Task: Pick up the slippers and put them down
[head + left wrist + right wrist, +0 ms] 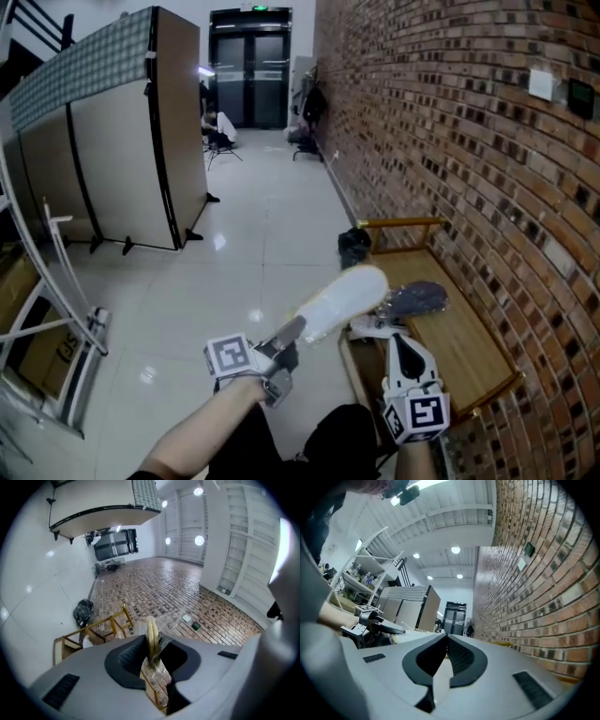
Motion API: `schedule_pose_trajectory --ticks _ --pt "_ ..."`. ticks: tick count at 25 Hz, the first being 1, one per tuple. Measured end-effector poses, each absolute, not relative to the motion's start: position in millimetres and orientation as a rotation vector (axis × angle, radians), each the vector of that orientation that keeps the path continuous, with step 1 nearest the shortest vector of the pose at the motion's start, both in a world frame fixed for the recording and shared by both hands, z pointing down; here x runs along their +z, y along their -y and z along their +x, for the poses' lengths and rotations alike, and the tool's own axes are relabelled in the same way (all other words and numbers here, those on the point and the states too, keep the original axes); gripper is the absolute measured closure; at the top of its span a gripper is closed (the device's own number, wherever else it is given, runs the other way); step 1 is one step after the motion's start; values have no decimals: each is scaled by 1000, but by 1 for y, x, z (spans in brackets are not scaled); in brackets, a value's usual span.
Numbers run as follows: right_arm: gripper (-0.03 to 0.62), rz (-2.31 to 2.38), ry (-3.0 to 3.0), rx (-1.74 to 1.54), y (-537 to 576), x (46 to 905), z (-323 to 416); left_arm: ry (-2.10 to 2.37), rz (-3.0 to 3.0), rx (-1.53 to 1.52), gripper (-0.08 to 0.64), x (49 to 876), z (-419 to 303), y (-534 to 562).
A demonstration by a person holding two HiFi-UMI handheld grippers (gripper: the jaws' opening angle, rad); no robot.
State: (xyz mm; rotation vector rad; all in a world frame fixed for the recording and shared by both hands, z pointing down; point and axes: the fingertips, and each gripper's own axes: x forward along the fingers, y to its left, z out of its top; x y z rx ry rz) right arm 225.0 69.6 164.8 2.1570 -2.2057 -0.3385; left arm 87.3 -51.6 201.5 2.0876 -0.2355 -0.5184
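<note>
Closest in, at the bottom edge of the head view, the person's bare left forearm [202, 441] reaches up and to the right, carrying the left gripper [292, 334] with its marker cube turned upward. This arm angles slightly upward over the floor [253, 272], beside the left edge of the wooden rack [469, 328]. Its claw pinches the cream slipper [342, 298] by a thin edge; the left gripper view shows the yellowish rim and its crinkled clear plastic wrap squeezed between the pads. The slipper sticks out beyond the tips, up and to the right, in the air over the rack's left edge.

On the other side, the right gripper [394, 339] is held roughly level at the rack's near left corner, pointing along the brick wall [450, 141], its marker cube facing the camera. Its claw is pressed together at the tips with nothing between.

A grey slipper [417, 298] lies on the rack near the left edge, just past the right gripper's tips. A black bag [354, 246] sits on the floor by the rack's far left corner.

Print on a cardboard box [47, 352] at the lower left is too blurred to read.
</note>
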Motion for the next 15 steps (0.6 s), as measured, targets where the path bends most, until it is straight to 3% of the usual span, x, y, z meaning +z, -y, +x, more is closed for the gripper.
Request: schedule_pose_trajectory --ticks 7,15 --pt "581 2001 2370 -281 -22 176 154 417 2090 -601 491 207 -6 79" --pt "581 1840 2414 -121 41 233 106 654 2017 -605 491 276 -80 114"
